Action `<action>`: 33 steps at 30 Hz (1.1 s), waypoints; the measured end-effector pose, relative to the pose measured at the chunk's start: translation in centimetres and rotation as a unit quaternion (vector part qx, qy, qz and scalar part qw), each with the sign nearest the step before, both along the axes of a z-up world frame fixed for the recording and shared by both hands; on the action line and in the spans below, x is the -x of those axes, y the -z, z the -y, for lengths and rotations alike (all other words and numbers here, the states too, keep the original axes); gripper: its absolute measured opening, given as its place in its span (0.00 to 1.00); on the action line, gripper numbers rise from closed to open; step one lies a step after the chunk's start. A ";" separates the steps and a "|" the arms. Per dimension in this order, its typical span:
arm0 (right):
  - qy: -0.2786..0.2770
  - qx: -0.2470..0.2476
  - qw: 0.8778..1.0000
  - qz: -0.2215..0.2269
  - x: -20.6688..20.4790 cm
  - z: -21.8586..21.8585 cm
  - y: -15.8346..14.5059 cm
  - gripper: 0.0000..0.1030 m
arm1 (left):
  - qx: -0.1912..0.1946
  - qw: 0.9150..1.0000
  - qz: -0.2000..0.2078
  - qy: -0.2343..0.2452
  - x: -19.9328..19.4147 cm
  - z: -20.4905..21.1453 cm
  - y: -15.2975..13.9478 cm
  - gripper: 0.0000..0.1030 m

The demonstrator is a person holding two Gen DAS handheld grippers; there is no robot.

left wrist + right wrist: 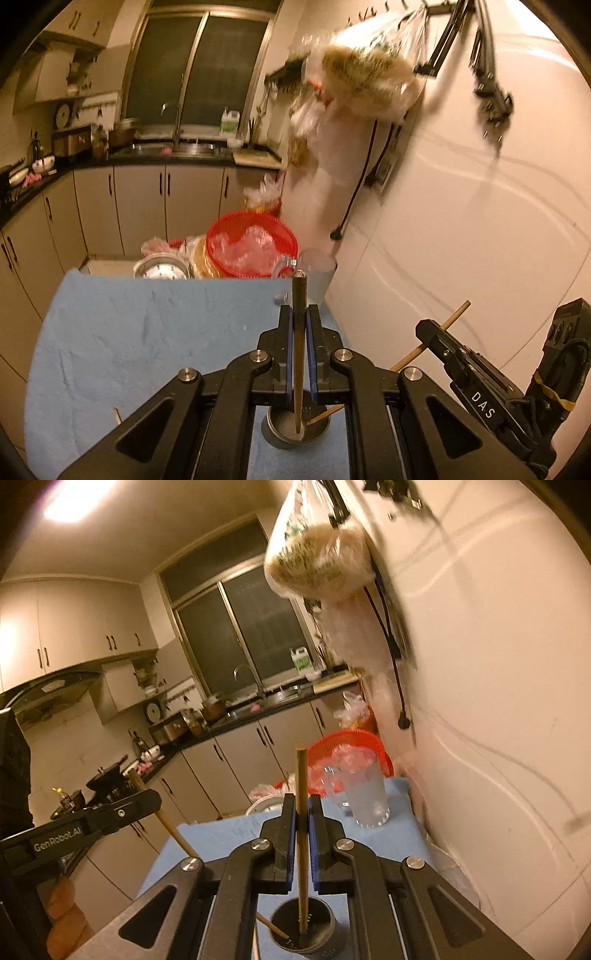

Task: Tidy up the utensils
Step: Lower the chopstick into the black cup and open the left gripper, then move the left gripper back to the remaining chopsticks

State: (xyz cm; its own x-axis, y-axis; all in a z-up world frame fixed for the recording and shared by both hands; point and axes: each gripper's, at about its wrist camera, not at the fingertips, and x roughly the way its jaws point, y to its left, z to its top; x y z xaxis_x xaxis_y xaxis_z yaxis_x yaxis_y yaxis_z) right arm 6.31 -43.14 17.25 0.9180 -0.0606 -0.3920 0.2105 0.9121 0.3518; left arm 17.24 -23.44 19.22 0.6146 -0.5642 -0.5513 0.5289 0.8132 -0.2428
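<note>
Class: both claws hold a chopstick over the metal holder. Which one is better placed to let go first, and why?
Probably either, marginally the left claw: its chopstick stands upright, tip already down inside the metal holder. The right claw has its chopstick similarly seated, so it is close.

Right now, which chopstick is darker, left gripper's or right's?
The left gripper's chopstick: dark brown. The right gripper's chopstick is pale bamboo.

Dim, warm ceiling light (74,502); edges possibly motion-blurred.
</note>
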 end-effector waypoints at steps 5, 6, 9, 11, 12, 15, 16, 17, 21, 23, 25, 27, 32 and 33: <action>-0.012 -0.006 0.999 -0.029 -1.1 0.0 2.5 0.06 | -0.017 1.000 -0.024 0.002 -0.8 0.5 2.8 0.07; -0.016 -0.008 0.999 -0.036 -1.4 -0.1 3.0 0.06 | -0.019 0.999 -0.027 0.003 -0.9 0.6 3.1 0.07; -0.019 -0.013 0.998 -0.052 -1.6 -0.3 4.1 0.09 | -0.029 0.999 -0.041 0.005 -1.0 0.7 4.2 0.07; -0.021 -0.014 0.998 -0.059 -1.7 -0.4 4.4 0.09 | -0.030 0.998 -0.046 0.008 -0.8 0.6 4.5 0.07; -0.019 -0.015 0.998 -0.061 -1.7 -0.4 4.5 0.09 | -0.031 0.999 -0.044 0.009 -0.6 0.5 4.4 0.07; -0.019 -0.019 0.998 -0.059 -1.4 -0.3 4.2 0.10 | -0.030 0.999 -0.041 0.012 -0.1 0.1 4.0 0.07; -0.018 -0.019 0.998 -0.057 -1.3 -0.4 4.2 0.12 | -0.029 0.999 -0.040 0.013 -0.1 0.0 3.9 0.07; -0.020 -0.019 0.998 -0.055 -1.1 -0.4 4.1 0.12 | -0.029 0.999 -0.039 0.011 0.0 -0.1 3.7 0.07; -0.019 -0.029 0.998 -0.048 -0.2 -0.3 3.7 0.13 | -0.023 0.999 -0.036 0.008 0.4 -0.8 3.0 0.07; -0.024 -0.041 0.998 -0.042 0.8 -0.4 3.4 0.13 | -0.019 0.999 -0.037 0.005 1.0 -1.6 2.6 0.07; -0.027 -0.043 0.998 -0.029 2.2 -0.8 2.9 0.13 | -0.015 0.999 -0.035 0.001 1.5 -2.4 2.3 0.08; -0.030 -0.048 0.998 -0.018 3.7 -1.4 2.4 0.13 | -0.013 0.999 -0.031 -0.006 2.6 -3.9 2.0 0.08; -0.057 -0.048 0.997 -0.003 8.0 -4.3 1.5 0.13 | 0.002 0.999 -0.042 -0.026 4.8 -8.3 1.8 0.08; -0.063 -0.046 0.997 -0.001 8.8 -4.9 1.4 0.13 | 0.003 0.999 -0.043 -0.027 5.3 -9.4 1.9 0.08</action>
State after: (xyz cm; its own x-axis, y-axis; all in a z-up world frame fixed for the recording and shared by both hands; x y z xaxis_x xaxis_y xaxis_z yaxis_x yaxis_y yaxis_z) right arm -2.48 -38.26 15.85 0.9155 0.0905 -0.3919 0.0974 0.8955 0.4344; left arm 11.90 -14.06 17.33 0.5949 -0.5346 -0.6003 0.4607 0.8387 -0.2903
